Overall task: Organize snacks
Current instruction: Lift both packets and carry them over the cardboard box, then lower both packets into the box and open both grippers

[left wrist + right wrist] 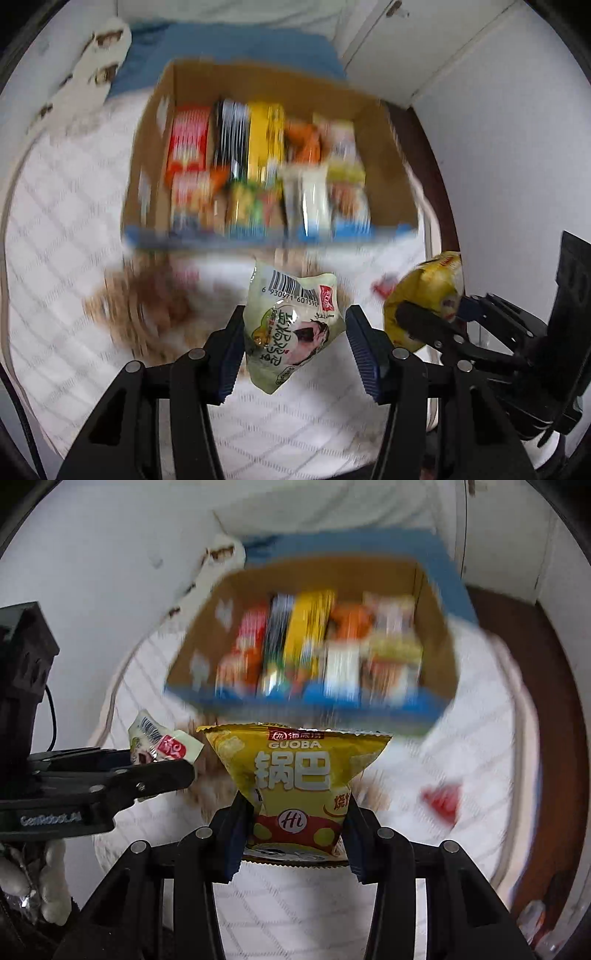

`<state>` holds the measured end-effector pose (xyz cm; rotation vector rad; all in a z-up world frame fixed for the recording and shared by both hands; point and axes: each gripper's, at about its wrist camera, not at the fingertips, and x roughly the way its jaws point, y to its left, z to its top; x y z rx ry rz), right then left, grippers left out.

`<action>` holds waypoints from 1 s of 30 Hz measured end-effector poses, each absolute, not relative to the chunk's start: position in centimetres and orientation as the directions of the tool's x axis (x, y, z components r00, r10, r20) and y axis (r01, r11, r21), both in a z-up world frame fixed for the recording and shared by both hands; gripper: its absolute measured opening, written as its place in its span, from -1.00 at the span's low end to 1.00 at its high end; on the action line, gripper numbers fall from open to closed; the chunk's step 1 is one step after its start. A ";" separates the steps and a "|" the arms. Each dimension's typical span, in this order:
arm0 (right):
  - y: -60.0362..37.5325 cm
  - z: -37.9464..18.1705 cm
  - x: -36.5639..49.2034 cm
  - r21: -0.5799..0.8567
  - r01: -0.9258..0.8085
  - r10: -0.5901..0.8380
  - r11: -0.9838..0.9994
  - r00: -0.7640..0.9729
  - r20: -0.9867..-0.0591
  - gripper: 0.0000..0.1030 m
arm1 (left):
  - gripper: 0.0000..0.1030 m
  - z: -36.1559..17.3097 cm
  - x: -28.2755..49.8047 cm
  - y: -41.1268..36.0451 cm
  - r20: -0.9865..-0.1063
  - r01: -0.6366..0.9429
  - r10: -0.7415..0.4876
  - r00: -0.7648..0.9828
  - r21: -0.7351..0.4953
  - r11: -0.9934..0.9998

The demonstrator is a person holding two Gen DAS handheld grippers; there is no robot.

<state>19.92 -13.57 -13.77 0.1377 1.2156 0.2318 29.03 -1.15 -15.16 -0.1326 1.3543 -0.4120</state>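
My left gripper (295, 343) is shut on a pale green snack packet (291, 325) with a barcode, held in the air above the white quilted bed. My right gripper (295, 819) is shut on a yellow GUOBA crisp bag (299, 775), also lifted. Each gripper shows in the other's view: the right one with its yellow bag (428, 295) at the right, the left one with its green packet (162, 747) at the left. Ahead stands an open cardboard box (391, 177) with a blue front edge, blurred, packed with several upright snack packs (266, 166). The same box (439, 653) is in the right wrist view.
A white quilted cover (74, 229) lies under everything. A brown blurred patch (147, 306) and a small red packet (441, 801) lie on the bed in front of the box. A blue cloth (221, 44) lies behind the box. White cabinet doors (424, 55) stand at the back right.
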 end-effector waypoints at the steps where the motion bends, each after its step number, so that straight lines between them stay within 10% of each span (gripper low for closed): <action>1: -14.0 -12.9 21.8 0.208 -0.106 0.232 0.972 0.344 -0.910 -0.09 | -0.01 -15.2 29.8 -1.5 -0.919 0.206 -0.357 0.169 -0.321 0.924; 20: -15.4 -22.6 41.0 0.145 -0.065 0.150 0.987 0.085 -0.985 -0.07 | 0.11 -24.1 47.7 -3.8 -0.986 0.125 -0.161 0.045 -0.155 0.980; 24: -15.6 -24.7 42.3 0.137 -0.042 0.138 0.990 0.031 -0.990 0.87 | 0.20 -25.7 48.7 -4.1 -0.995 0.123 -0.097 0.020 -0.094 0.988; 27: -16.3 -25.1 42.5 0.140 -0.009 0.140 0.990 0.034 -0.990 0.88 | 0.66 -25.9 48.8 -3.8 -0.994 0.118 -0.101 0.039 -0.096 0.988; 30: -17.0 -24.9 42.3 0.139 0.004 0.139 0.990 0.045 -0.989 0.88 | 0.67 -25.8 48.6 -3.6 -0.995 0.122 -0.071 0.065 -0.063 0.991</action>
